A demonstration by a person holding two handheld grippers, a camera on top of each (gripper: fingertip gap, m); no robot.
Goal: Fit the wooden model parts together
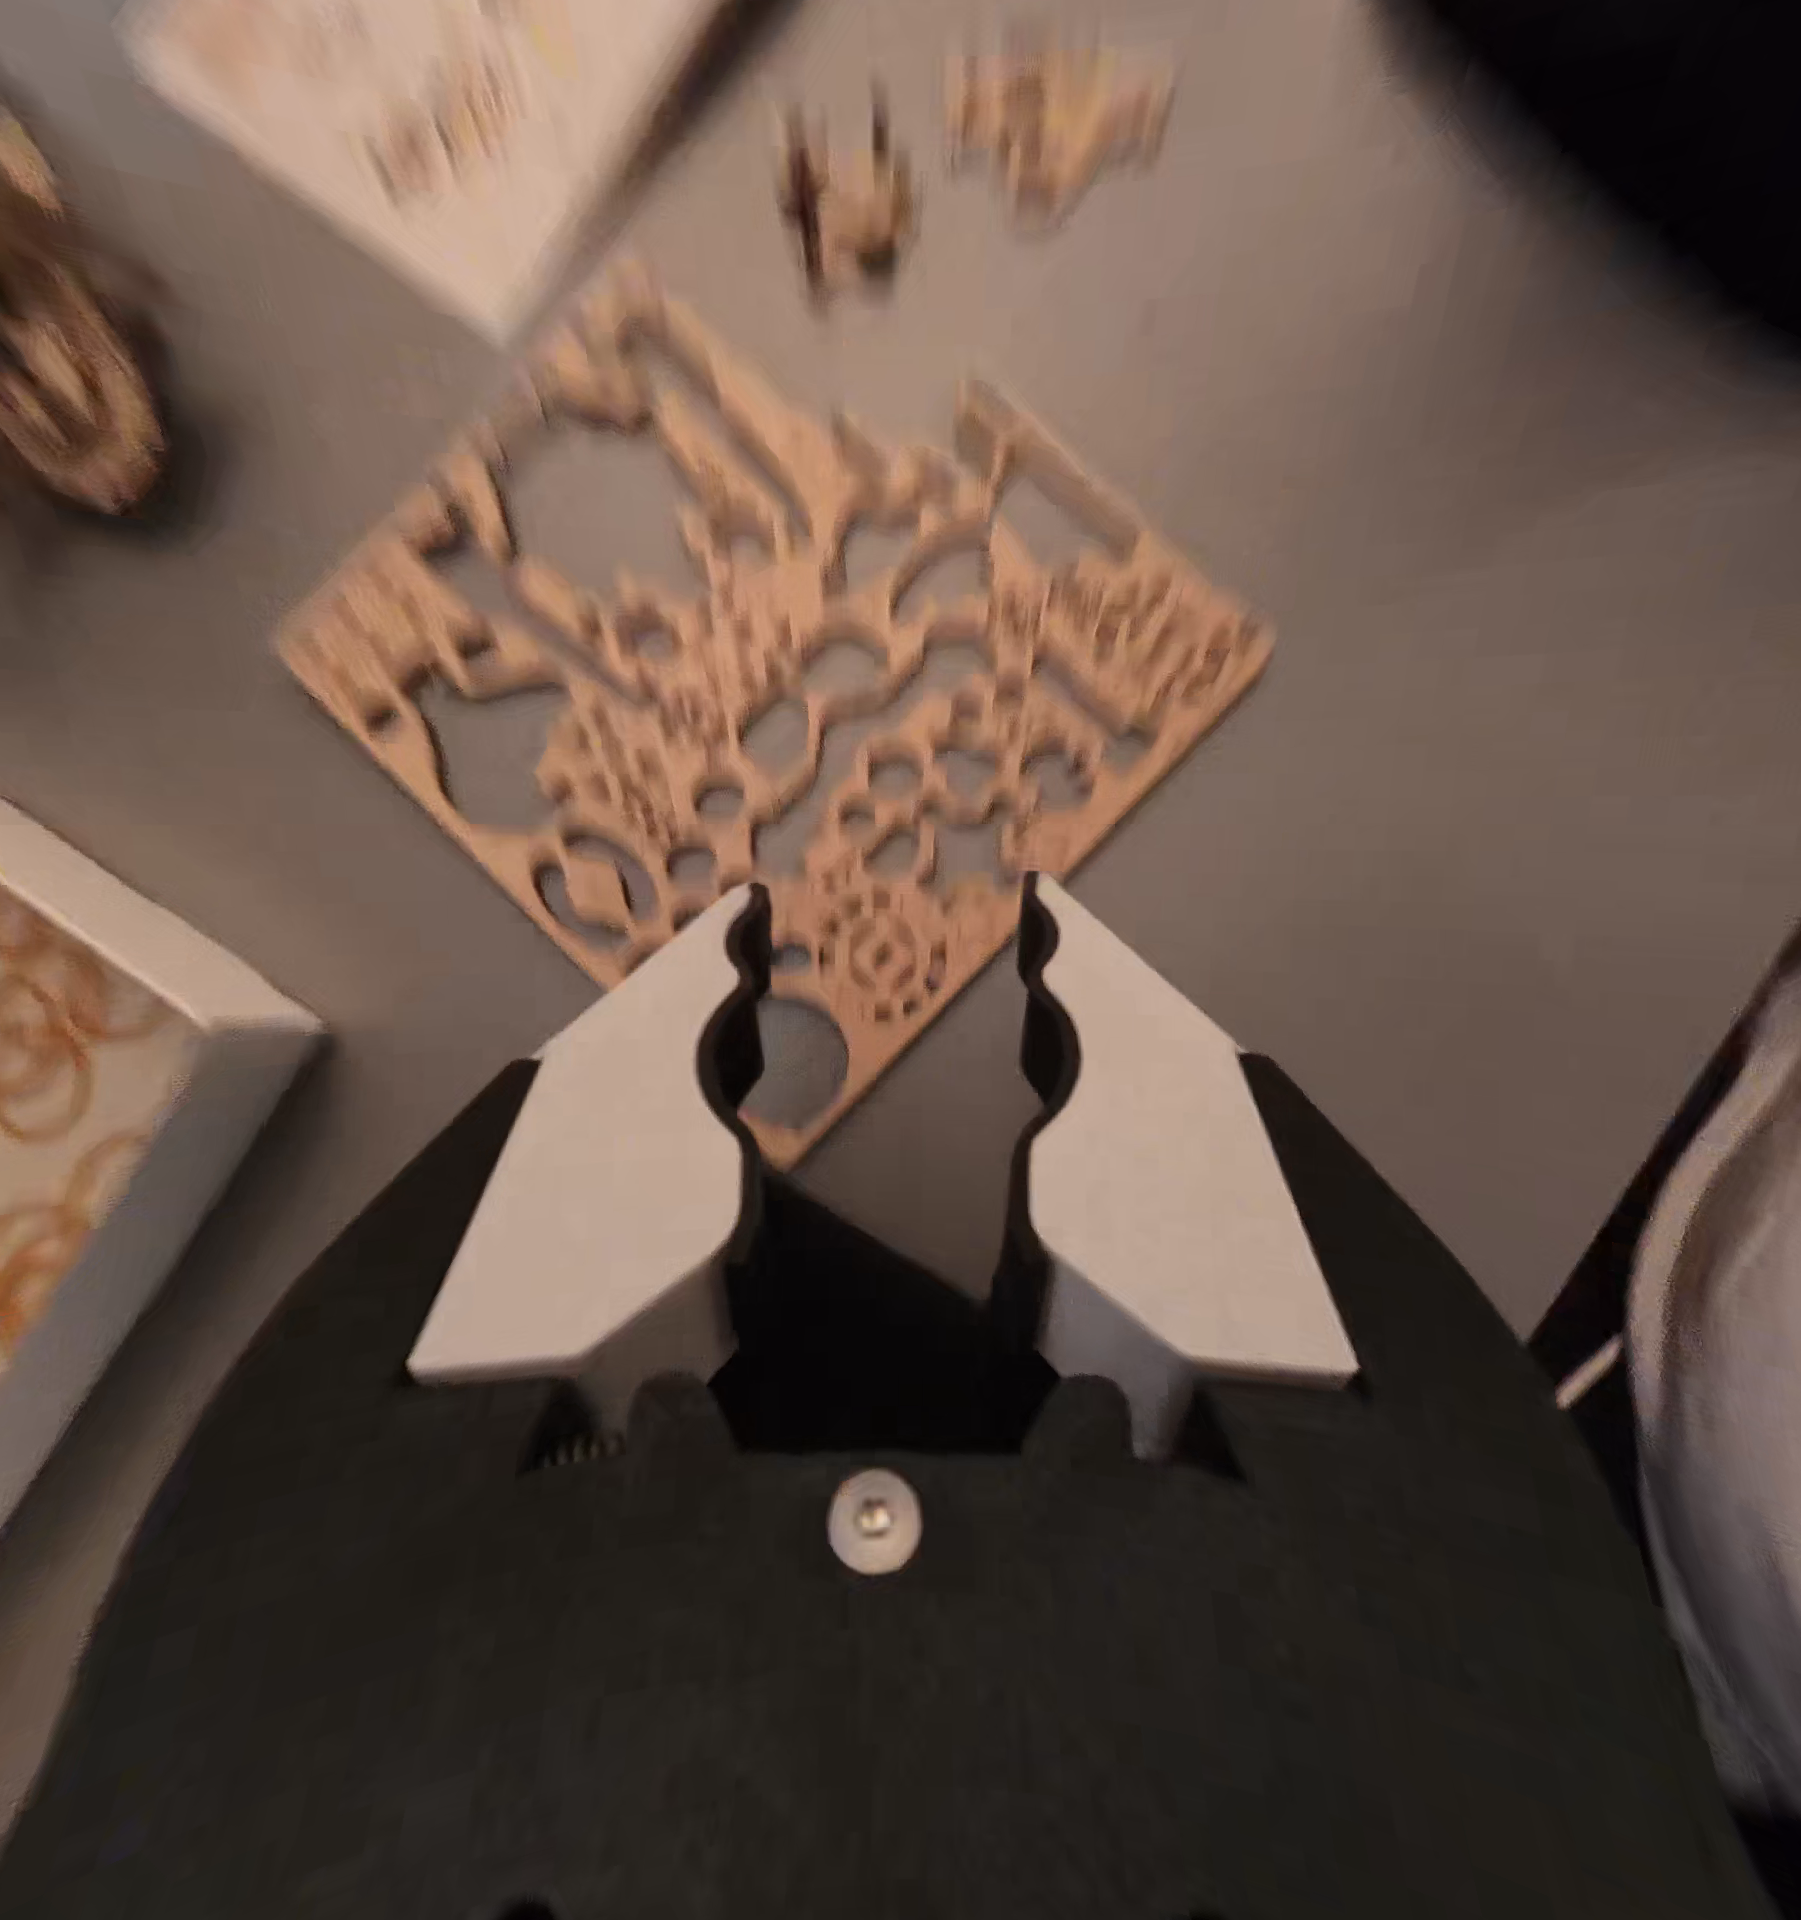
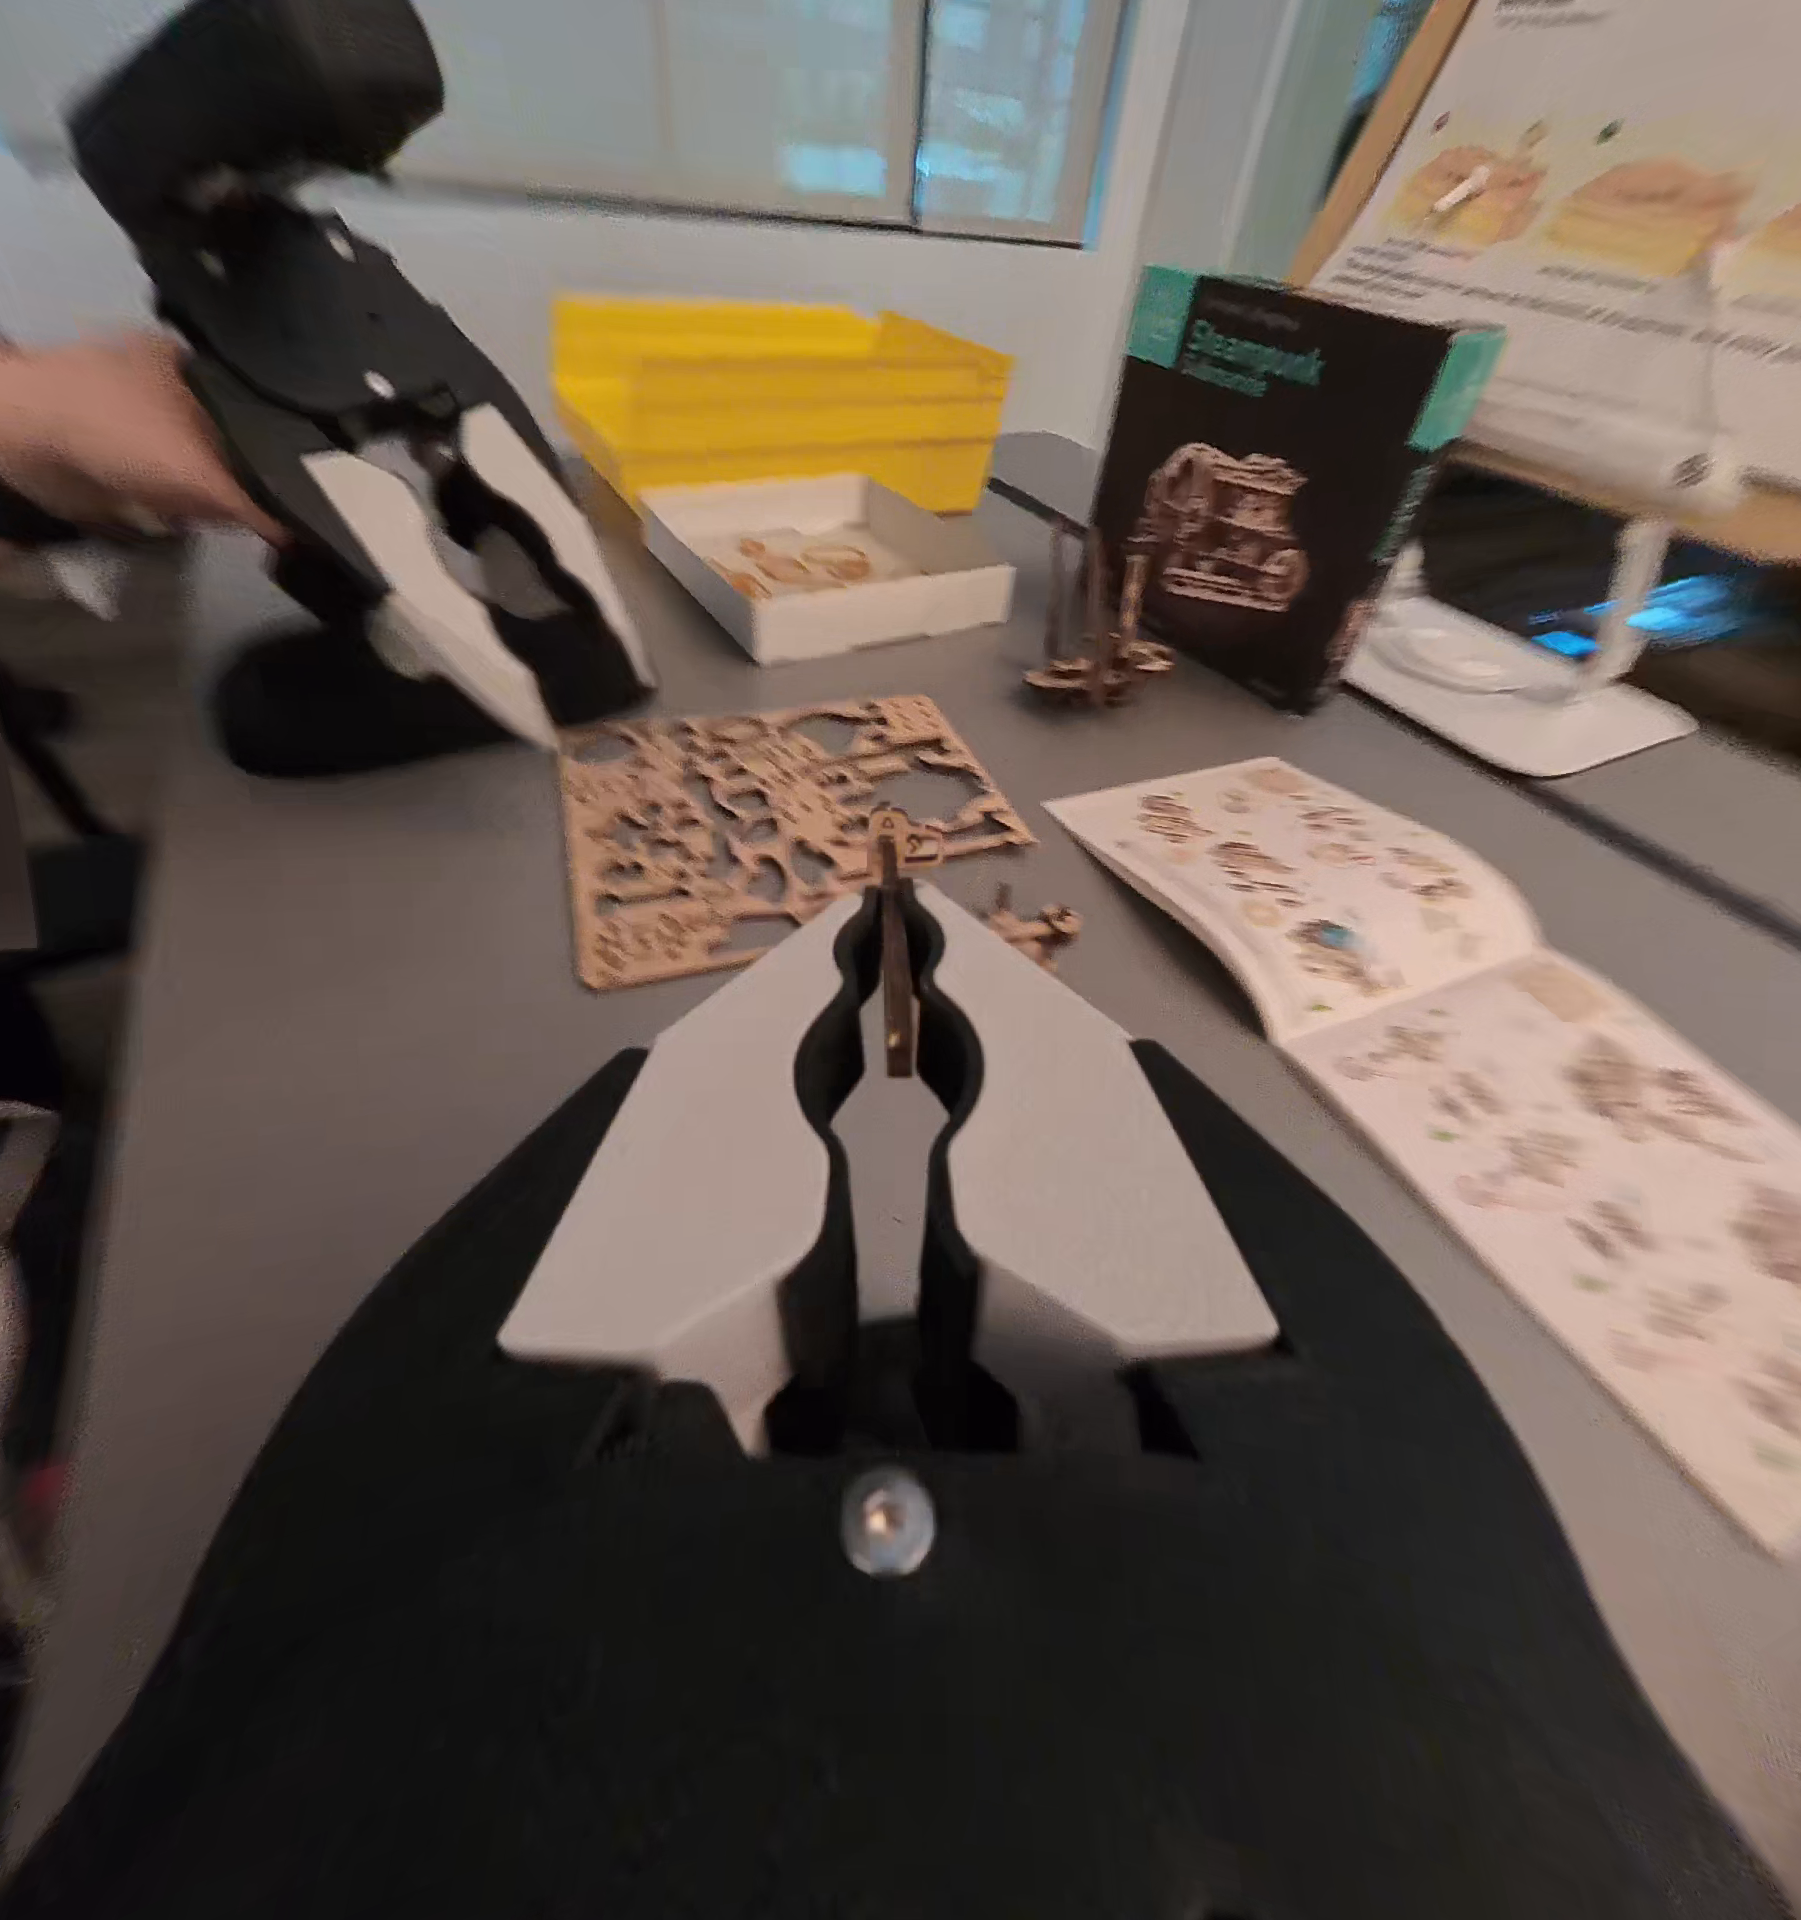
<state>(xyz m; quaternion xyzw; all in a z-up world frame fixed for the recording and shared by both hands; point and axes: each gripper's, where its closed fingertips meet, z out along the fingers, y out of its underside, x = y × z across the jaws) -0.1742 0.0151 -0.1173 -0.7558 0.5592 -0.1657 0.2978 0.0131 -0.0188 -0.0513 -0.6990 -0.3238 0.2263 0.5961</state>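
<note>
A laser-cut wooden parts sheet (image 1: 771, 665) lies flat on the grey table; it also shows in the right wrist view (image 2: 761, 821). My left gripper (image 1: 891, 894) is open and empty, hovering over the sheet's near corner; in the right wrist view it (image 2: 563, 717) hangs above the sheet's far left corner. My right gripper (image 2: 891, 899) is shut on a small thin wooden piece (image 2: 896, 987), held edge-on above the table. A small loose wooden part (image 2: 1031, 928) lies just right of my fingertips. A partly built wooden assembly (image 2: 1088, 644) stands beyond the sheet.
An open instruction booklet (image 2: 1447, 1029) lies to the right. A dark kit box (image 2: 1280, 488) stands at the back. A white tray with wooden rings (image 2: 834, 561) and yellow trays (image 2: 771, 384) sit behind the sheet. A white box (image 1: 65, 1143) is at the left. Across from one pair of fingers to the other is roughly 20 centimetres.
</note>
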